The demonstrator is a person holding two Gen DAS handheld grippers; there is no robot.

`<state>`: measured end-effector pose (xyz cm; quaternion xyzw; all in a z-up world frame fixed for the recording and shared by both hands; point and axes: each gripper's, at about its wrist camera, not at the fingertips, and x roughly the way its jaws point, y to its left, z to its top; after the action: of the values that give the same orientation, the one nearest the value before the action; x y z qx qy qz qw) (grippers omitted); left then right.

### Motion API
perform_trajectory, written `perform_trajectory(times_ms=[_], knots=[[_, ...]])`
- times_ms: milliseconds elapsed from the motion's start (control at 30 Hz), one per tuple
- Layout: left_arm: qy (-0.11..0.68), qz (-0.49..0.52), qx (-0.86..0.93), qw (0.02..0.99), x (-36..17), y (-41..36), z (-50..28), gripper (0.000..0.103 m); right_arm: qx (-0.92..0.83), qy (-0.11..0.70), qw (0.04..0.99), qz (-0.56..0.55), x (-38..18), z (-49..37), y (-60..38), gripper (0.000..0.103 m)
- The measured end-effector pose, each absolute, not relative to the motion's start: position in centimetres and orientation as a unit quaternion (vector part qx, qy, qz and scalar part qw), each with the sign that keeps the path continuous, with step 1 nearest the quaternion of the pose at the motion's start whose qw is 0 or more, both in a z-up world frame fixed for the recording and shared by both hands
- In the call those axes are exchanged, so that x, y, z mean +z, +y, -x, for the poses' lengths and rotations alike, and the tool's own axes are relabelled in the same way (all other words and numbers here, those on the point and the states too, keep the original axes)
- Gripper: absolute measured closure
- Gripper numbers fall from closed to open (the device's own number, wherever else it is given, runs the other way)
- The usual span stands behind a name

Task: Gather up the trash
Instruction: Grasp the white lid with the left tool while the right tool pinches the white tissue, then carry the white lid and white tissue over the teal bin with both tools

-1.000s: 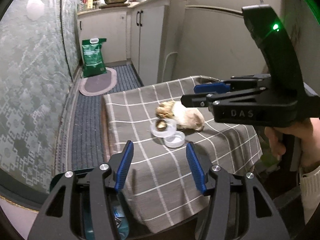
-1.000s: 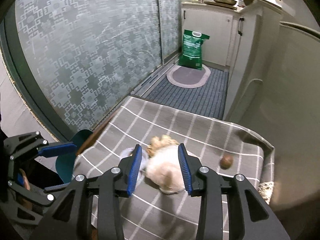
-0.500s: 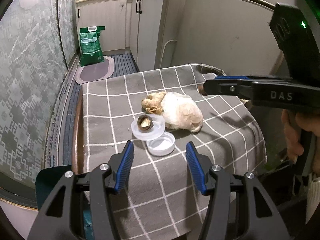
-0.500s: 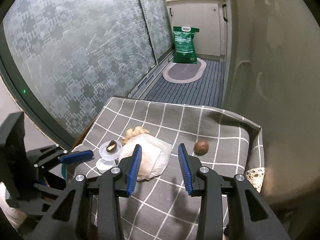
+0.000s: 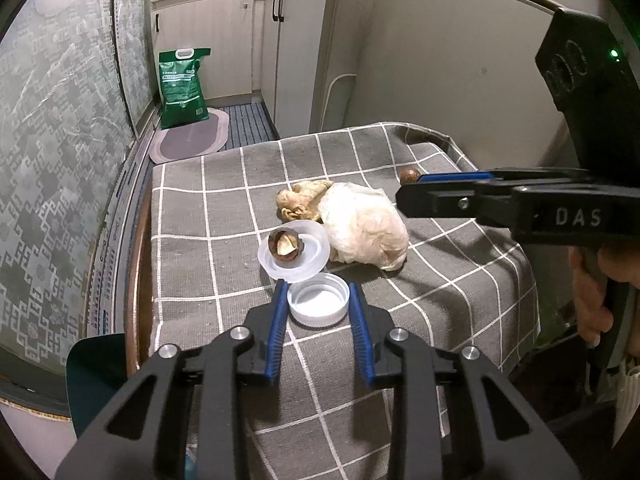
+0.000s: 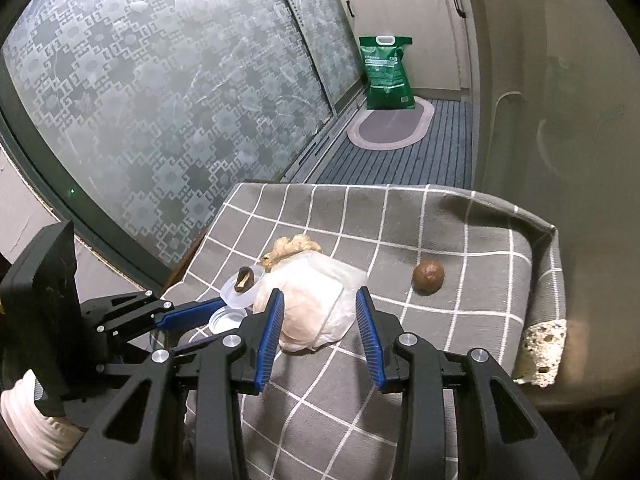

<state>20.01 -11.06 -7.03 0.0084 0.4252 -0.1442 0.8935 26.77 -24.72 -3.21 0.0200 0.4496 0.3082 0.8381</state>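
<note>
A grey checked cloth (image 5: 208, 216) carries the trash. A white bottle cap (image 5: 318, 306) lies open side up between the pads of my left gripper (image 5: 317, 286); its jaws are closing and both pads touch the cap's sides. Just beyond lies a clear lid (image 5: 310, 264) with a broken nut shell (image 5: 286, 242) on it. A crumpled white wad (image 6: 316, 304) with a brownish scrap (image 6: 294, 246) behind it sits in front of my right gripper (image 6: 320, 292). Those jaws are closing too, hovering at the wad's near edge without pressing it. A round brown nut (image 6: 428, 277) lies to the right.
A teal bin (image 5: 100, 372) stands below the table's left edge. Patterned glass doors (image 6: 160, 100) run along the left. A green bag (image 5: 182, 84) and an oval mat (image 5: 188, 140) lie on the striped floor by white cabinets (image 5: 296, 48). A pale crumbly block (image 6: 540, 348) sits at the cloth's right corner.
Both grippers came forward and down over the table. My left jaws narrowed from wide open onto the white cap. The right gripper drew back from the wad, then closed in again.
</note>
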Motion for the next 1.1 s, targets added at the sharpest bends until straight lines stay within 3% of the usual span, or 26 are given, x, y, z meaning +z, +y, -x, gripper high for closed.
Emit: perform_trajectory(times_ms=[367, 500, 667, 1100], knots=[[0.422, -0.004, -0.146, 0.895, -6.7, -10.7, -19.8, 0.071, 0.296, 0.479, 0.826, -0.020, -5.2, -27.8, -23.9, 0.073], [0.417, -0.003, -0.148, 0.897, -6.4, -10.1, -19.5, 0.071, 0.302, 0.479, 0.824, -0.016, -5.3, -27.7, -23.5, 0.090], [0.414, 0.000, -0.146, 0.899, -6.1, -9.4, -19.2, 0.071, 0.300, 0.468, 0.831, -0.006, -4.2, -27.1, -23.4, 0.099], [0.394, 0.020, -0.134, 0.909, -4.2, -6.3, -18.4, 0.071, 0.276, 0.417, 0.865, 0.041, 0.1, -25.7, -22.3, 0.100]])
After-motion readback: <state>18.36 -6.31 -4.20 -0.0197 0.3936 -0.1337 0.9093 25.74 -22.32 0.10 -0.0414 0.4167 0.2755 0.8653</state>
